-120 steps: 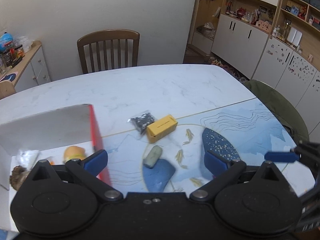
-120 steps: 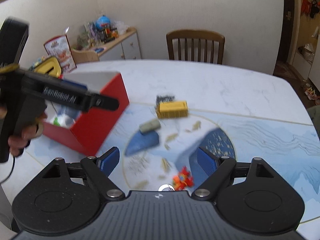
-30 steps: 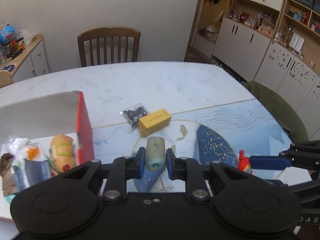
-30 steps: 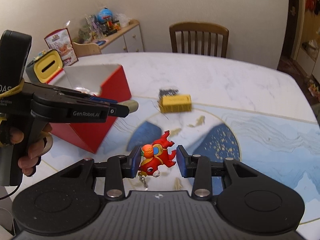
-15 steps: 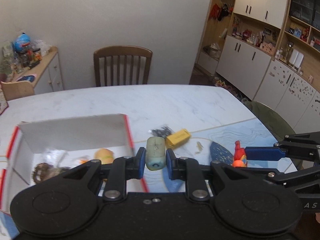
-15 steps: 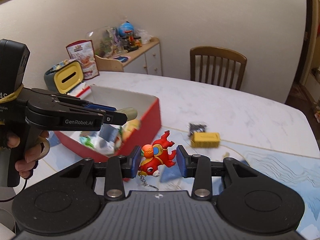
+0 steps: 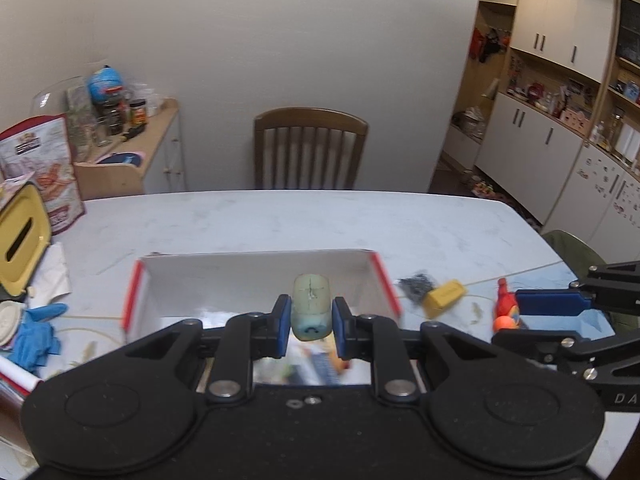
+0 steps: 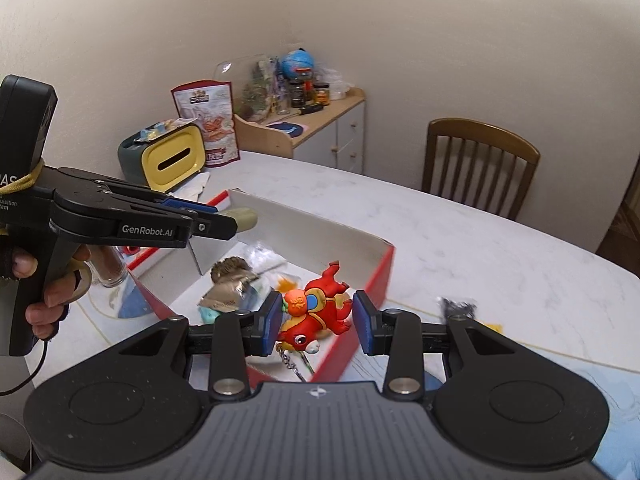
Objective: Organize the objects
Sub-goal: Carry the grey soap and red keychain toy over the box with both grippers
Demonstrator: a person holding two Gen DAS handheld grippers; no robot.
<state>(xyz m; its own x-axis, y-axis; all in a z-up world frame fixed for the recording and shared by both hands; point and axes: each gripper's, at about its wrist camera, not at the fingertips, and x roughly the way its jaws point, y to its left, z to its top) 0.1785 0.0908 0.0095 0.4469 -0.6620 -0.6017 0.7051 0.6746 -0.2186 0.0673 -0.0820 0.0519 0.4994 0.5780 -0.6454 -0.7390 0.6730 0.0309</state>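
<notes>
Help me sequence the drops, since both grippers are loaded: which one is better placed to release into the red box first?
Probably the left gripper. Its pale green piece hangs over the open red box. The right gripper, holding the red toy, sits near the box's right wall.

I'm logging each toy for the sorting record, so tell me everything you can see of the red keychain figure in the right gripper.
The red keychain figure is a glossy, rubbery-looking cartoon creature with an orange ball on its back, a blue patch, yellow trim and a white-eyed face pointing down. It lies tilted between the pads of the right gripper, which is shut on it. A metal chain hangs below it. It is held in the air over the near edge of the red box, touching nothing else.
</notes>
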